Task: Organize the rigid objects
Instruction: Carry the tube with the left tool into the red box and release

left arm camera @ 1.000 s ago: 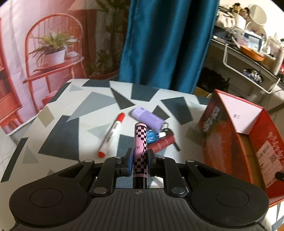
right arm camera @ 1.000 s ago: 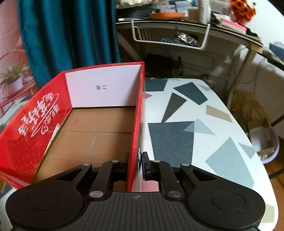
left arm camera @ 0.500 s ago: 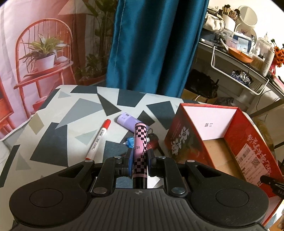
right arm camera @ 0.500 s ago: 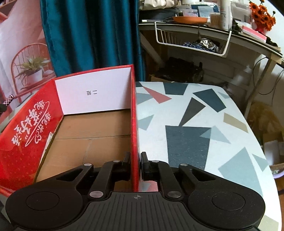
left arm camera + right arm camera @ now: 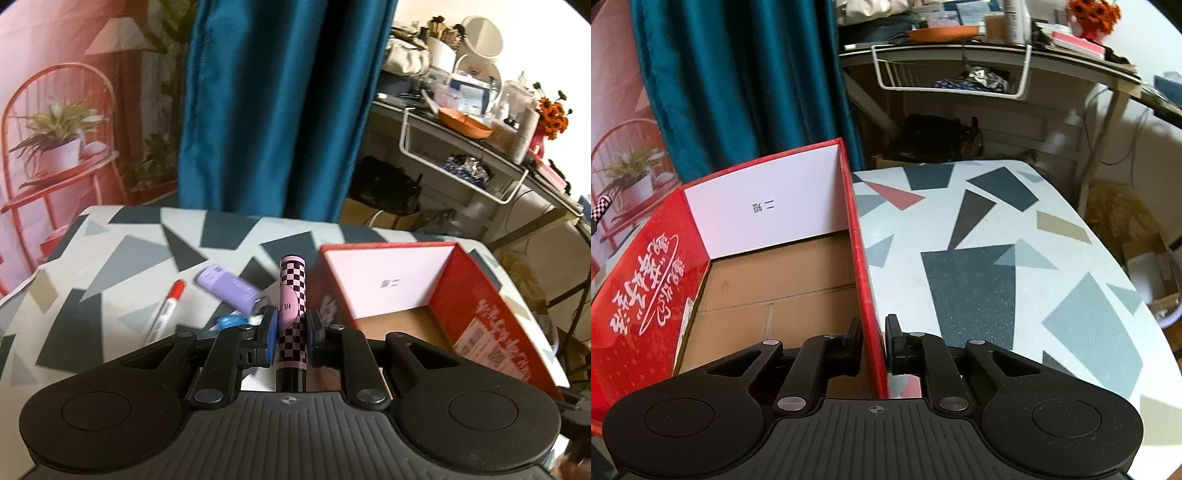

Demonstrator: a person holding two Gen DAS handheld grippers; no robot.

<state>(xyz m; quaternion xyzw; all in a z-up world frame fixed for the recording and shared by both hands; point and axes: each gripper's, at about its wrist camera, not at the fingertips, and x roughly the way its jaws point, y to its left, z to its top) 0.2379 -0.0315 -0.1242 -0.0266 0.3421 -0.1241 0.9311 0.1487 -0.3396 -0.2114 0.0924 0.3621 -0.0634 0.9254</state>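
Lifted toward the red box (image 5: 491,295), left gripper (image 5: 291,332) clamps the checkered tube (image 5: 292,295); right gripper (image 5: 873,343) pinches its wall.

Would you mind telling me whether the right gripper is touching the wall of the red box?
Touching: in the right wrist view the right gripper has its jaws closed on the red box wall.
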